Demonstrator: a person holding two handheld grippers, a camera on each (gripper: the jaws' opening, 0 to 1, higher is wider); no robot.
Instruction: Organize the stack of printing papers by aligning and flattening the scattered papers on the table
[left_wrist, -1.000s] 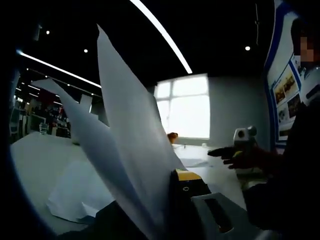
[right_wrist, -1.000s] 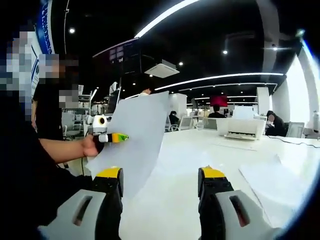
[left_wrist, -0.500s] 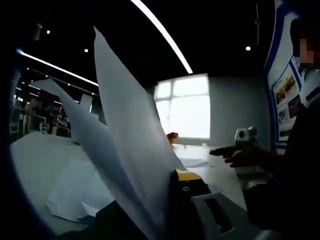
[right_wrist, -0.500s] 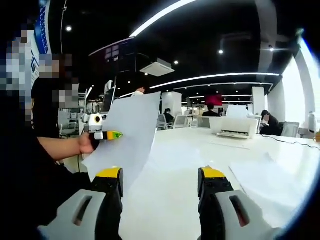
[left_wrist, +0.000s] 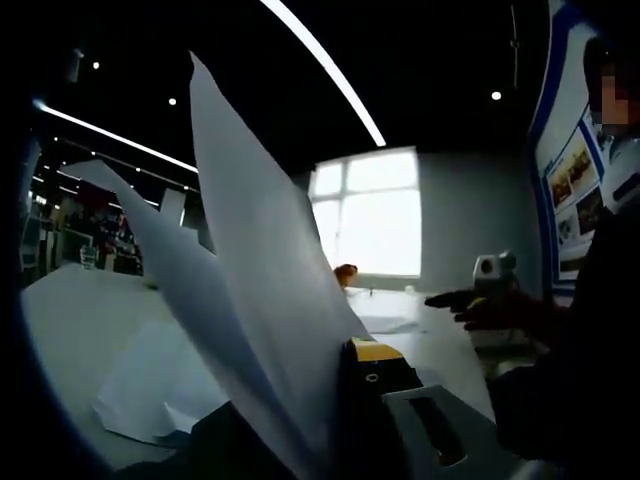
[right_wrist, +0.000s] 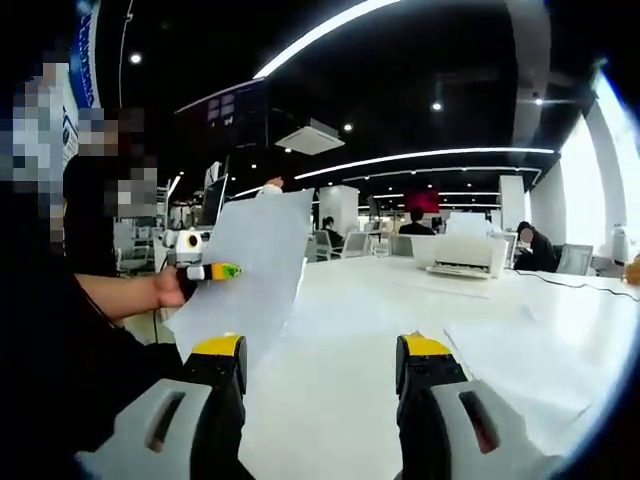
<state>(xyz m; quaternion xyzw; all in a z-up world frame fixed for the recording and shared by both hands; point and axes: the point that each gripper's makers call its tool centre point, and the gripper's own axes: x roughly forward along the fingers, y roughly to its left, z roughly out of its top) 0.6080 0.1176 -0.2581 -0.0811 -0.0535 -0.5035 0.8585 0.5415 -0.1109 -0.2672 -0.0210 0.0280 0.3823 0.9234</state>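
Left tongs lifting sheets clear of the bench; right tongs idle.

Left tongs are clamped on raised paper sheets; right tongs stand wide apart, holding nothing. More loose papers lie scattered on the white bench. Step judged: gathering. Next: lower held sheets onto the rest, squaring edges.

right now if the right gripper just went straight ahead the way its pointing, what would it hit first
Probably nothing soon. The right gripper is open and empty, pointing over the bare white table. The held sheet lies left of that line, loose sheets right. Depth is unclear.
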